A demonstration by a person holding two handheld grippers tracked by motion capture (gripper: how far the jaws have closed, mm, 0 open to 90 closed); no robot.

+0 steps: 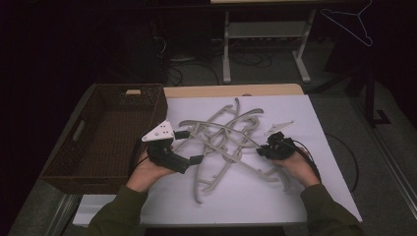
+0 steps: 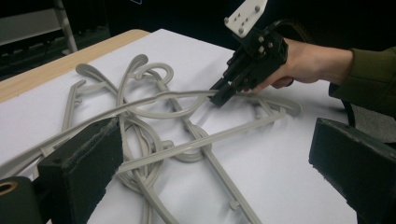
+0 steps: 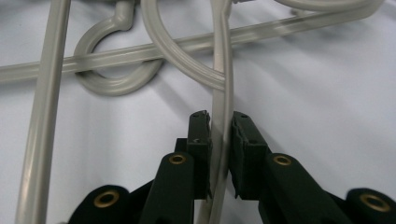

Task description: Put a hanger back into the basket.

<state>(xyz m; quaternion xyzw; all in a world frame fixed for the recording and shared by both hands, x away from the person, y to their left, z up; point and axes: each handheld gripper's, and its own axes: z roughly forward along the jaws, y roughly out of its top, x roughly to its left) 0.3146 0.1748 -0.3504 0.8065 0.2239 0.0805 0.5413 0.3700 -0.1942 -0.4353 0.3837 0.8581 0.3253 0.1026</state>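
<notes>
Several grey plastic hangers [image 1: 221,137] lie tangled on the white table sheet [image 1: 295,196]. My right gripper [image 1: 260,151] is at the pile's right side, shut on the thin arm of one hanger [image 3: 223,93], which runs up between its pads. In the left gripper view the right gripper [image 2: 219,97] holds the end of that long hanger arm [image 2: 154,100] just above the pile. At the pile's left edge my left gripper [image 1: 189,146] has its jaws wide apart and holds nothing. A hanger arm passes beside its left pad [image 2: 88,163].
A dark woven basket [image 1: 152,115] stands at the table's left, next to my left hand. A small white piece [image 1: 280,125] lies beyond the right gripper. A wire hanger [image 1: 351,22] hangs at the far right, and a white table frame [image 1: 226,49] stands behind.
</notes>
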